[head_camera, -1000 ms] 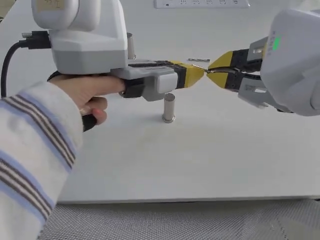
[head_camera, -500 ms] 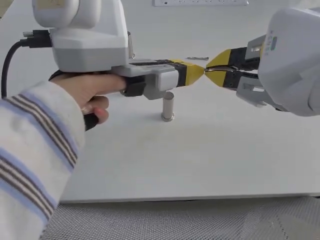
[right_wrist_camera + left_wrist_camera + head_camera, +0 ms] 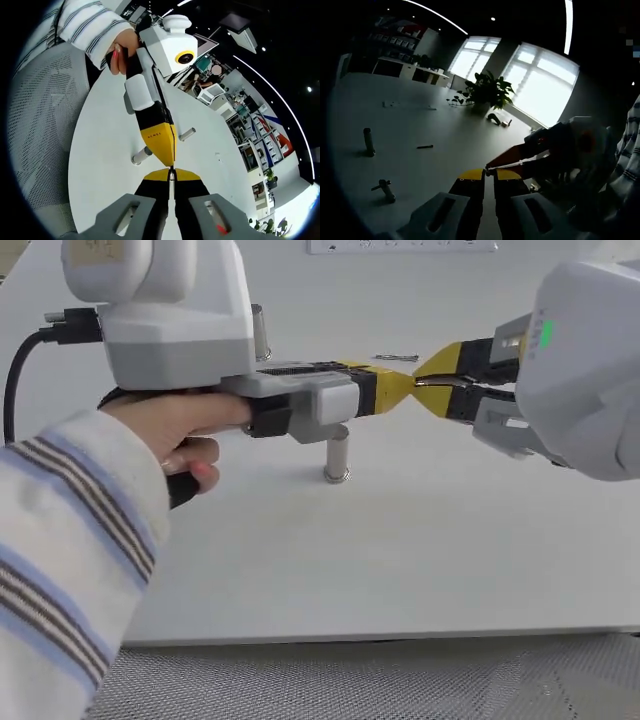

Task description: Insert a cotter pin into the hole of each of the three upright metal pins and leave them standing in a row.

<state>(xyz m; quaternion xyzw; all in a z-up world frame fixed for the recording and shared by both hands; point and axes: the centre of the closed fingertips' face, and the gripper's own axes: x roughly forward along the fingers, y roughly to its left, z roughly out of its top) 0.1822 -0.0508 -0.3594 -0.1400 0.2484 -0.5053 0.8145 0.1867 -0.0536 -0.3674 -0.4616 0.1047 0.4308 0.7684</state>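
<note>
My left gripper (image 3: 403,388) and right gripper (image 3: 420,383) meet tip to tip in the air above the white table (image 3: 420,540). The right gripper (image 3: 171,176) is shut on a thin cotter pin (image 3: 171,173) that points at the left one's tip. In the left gripper view a small metal end (image 3: 488,171) sits between the nearly closed jaws of my left gripper (image 3: 490,173). One metal pin (image 3: 337,455) stands upright just below the left gripper. A second upright pin (image 3: 368,141) stands farther off. Near it, a pin with a cotter pin through it (image 3: 385,189).
A spare cotter pin (image 3: 397,358) lies on the table beyond the grippers, and another (image 3: 425,147) shows in the left gripper view. A hand in a striped sleeve (image 3: 70,540) holds the left gripper. A mesh surface (image 3: 350,680) runs along the table's near edge.
The two gripper tips have closed the small gap between them and now touch. The cotter pin end that stuck out past the right gripper's tip is now covered by the left tip.
</note>
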